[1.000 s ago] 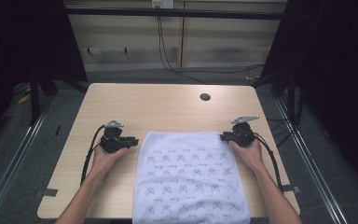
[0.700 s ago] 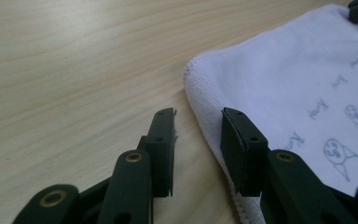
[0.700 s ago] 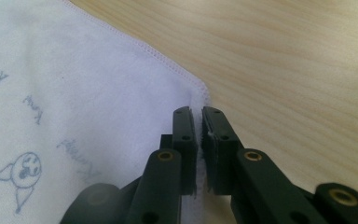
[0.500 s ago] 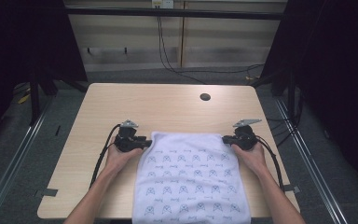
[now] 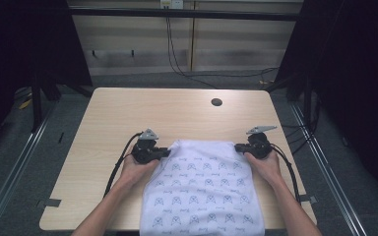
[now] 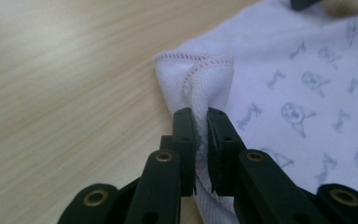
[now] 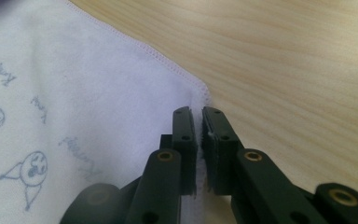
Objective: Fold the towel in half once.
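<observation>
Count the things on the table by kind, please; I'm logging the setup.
Towel: 1
Tools: 2, the left tool and the right tool, each shut on a far corner of the towel
Total: 3

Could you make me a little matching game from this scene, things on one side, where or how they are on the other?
Things:
1. left gripper
2. right gripper
3. round hole
4. cloth

States:
A. in the table top, far side
B. pinching the cloth's bunched corner
C. white with a grey print, hanging over the near edge
D. closed on the cloth's flat corner

Pairs: 1-B, 2-D, 3-A, 4-C
</observation>
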`<state>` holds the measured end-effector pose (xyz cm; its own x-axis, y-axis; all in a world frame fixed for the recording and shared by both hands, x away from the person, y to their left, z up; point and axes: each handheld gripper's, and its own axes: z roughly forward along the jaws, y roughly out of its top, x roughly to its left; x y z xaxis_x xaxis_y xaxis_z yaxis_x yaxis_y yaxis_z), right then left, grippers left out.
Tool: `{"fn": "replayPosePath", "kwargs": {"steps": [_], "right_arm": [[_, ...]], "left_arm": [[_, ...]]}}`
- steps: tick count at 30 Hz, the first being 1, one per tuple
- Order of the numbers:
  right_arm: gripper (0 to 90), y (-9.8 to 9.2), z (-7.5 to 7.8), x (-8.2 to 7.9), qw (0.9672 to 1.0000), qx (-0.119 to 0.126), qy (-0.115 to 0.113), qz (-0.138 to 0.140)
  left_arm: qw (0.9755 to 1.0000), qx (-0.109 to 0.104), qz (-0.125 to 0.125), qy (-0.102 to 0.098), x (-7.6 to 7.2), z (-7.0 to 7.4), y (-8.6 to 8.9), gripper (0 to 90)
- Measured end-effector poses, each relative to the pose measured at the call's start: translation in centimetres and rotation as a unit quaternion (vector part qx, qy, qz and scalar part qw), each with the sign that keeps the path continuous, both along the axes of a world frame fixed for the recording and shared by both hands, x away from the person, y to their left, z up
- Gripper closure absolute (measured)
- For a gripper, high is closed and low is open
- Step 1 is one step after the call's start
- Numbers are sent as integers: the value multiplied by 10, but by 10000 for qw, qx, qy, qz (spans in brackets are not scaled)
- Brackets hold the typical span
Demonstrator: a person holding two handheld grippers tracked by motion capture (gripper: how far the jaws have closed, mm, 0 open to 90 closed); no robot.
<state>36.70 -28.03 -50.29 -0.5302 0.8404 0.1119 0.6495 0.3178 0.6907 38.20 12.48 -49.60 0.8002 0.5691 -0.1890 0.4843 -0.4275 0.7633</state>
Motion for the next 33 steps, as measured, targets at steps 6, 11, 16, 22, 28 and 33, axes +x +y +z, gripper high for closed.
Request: {"fn": "replayPosePath", "kwargs": {"steps": [6,11,16,22,28,33], "right_arm": [[868,-6,11,-1,9999,91,-129,20],[871,-20,25,-3,9992,181,-306,-170],[877,-24,43,-2,9969,616,-475,-147],[877,-21,71,5,9930,958,-696,42],[880,-18,97,11,9905,1067,-851,154],[881,-19,120,17,9875,1187,-1027,123]], "left_arm": [[9977,-609,296,-51,6,22,30,832],[9948,-897,467,-129,8,35,54,851],[9941,-949,498,-168,10,42,60,859],[9934,-1043,417,-222,13,52,60,860],[9915,-1163,512,-297,18,64,65,861],[9903,-1174,581,-462,24,85,72,861]]}}
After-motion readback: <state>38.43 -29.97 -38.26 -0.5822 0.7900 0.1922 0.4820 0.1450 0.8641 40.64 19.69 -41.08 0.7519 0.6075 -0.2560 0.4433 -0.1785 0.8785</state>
